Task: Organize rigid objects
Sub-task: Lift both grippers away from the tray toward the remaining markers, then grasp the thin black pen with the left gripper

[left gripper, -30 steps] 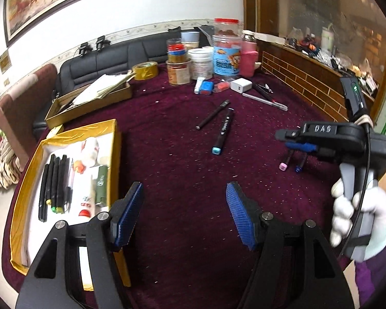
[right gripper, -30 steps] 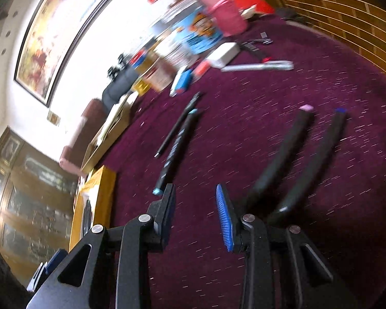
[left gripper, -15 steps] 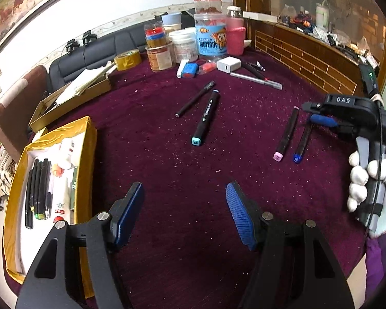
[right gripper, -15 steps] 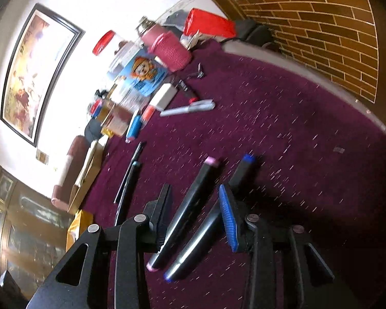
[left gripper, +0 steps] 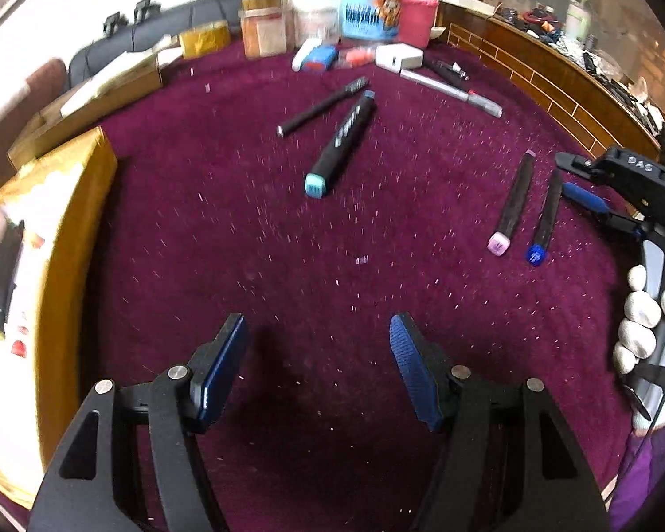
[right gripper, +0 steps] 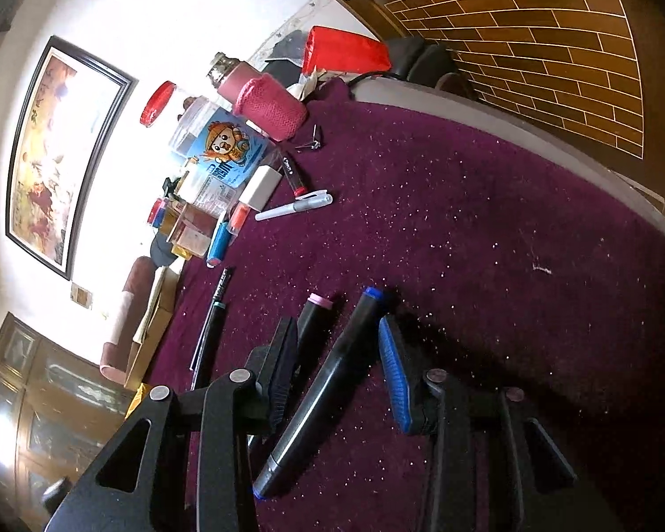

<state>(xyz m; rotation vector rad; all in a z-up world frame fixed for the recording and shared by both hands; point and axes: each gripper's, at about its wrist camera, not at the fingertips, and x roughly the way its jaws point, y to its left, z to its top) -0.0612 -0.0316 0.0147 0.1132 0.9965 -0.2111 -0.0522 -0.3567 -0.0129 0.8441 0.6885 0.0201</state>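
Observation:
Several black markers lie on the purple tablecloth. A blue-capped marker and a pink-capped marker lie side by side at the right. My right gripper is open, low over the cloth, with the blue-capped marker between its jaws and the pink-capped one partly behind its left finger. A teal-capped marker and a thin black pen lie mid-table. My left gripper is open and empty above bare cloth. A gold-rimmed tray with markers sits at the left.
Jars, a pink bottle, a white charger, a silver pen and small items crowd the far edge. A cardboard box stands at the back left. The table edge and brick-pattern wall lie to the right.
My right gripper has lowered and shifted so that only the blue-capped marker lies between its jaws. My left gripper has moved forward and tilted down, so the tray has slid toward the left edge.

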